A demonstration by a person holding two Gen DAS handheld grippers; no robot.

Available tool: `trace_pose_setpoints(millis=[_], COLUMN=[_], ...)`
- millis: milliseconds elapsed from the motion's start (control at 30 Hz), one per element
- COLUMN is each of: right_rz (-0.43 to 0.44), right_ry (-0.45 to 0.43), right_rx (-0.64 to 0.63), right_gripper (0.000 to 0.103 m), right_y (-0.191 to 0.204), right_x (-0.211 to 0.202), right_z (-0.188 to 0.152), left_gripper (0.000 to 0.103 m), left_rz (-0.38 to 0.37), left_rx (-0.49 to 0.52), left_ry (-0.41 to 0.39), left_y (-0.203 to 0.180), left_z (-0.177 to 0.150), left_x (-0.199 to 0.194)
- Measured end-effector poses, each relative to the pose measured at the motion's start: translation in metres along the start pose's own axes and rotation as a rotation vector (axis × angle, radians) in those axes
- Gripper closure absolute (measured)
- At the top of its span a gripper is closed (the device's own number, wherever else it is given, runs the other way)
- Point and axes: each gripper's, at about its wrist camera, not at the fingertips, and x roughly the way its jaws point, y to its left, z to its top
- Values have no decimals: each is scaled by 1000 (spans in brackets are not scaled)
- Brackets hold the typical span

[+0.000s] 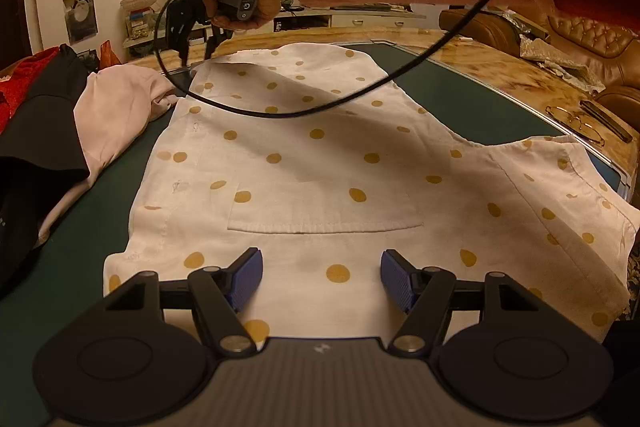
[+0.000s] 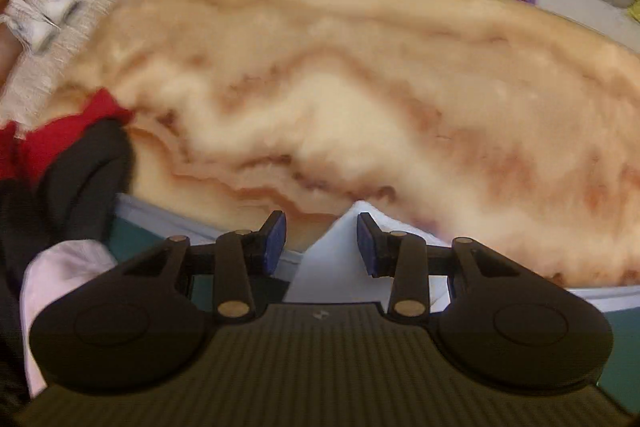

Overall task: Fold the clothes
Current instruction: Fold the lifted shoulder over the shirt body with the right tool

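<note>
Over green matting, both the left gripper (image 1: 321,277) and right gripper (image 2: 321,245) hover spread above the dotted shirt (image 1: 304,163).

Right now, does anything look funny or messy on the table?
Yes. A black cable droops across the dotted shirt, where it could snag a fold. Other clothes sit in a crumpled heap at the shirt's left edge, unfolded.

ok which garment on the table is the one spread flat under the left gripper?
The white polka-dot shirt, laid open on the green mat beneath the left gripper. The pink garment and black garment lie bunched at the side.
</note>
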Motion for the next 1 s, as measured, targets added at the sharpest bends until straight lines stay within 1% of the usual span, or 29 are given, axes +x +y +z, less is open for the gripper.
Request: trace_pose_setpoints(millis=[33, 67, 100, 167, 200, 267, 333, 500, 533, 600, 667, 700, 800, 900, 1000], right_rz=[-31, -61, -69, -80, -49, 29, 86, 91, 97, 111, 160, 199, 186, 198, 199], right_ry=[13, 26, 35, 34, 28, -12, -110, -329, -320, -298, -305, -318, -343, -319, -264], right_rx=[-1, -2, 8, 22, 45, 139, 239, 355, 343, 316, 277, 253, 201, 148, 88], right_gripper=[58, 65, 70, 99, 100, 100, 101, 100, 100, 95, 68, 64, 61, 61, 60], right_y=[1, 1, -2, -9, -15, -37, -59, -90, -90, -90, -91, -93, -103, -131, -155], right_x=[2, 3, 3, 2, 3, -2, -15, -54, -51, -45, -47, -51, -66, -78, -80], right_z=[1, 2, 0, 0, 0, 1, -1, -8, -8, -7, -10, -13, -26, -41, -63], left_gripper=[32, 32, 32, 32, 32, 32, 32, 32, 32, 32, 32, 32, 32, 32, 31], left_rz=[-2, -5, -7, -9, -10, -13, -16, -16, -16, -15, -15, -16, -19, -22, -20], left_rx=[-2, -5, -7, -10, -11, -15, -20, -18, -18, -18, -16, -17, -19, -22, -20], left_ry=[-1, -2, -3, -6, -8, -12, -16, -18, -18, -19, -19, -19, -22, -24, -25], left_y=[1, 1, 2, 3, 3, 4, 5, 5, 5, 4, 4, 4, 5, 6, 5], left_z=[0, 0, 0, 0, -1, -2, -2, -3, -3, -4, -4, -4, -4, -5, -4], left_x=[0, 0, 0, 0, -1, -1, -2, -2, -2, -2, -2, -3, -3, -3, -3])
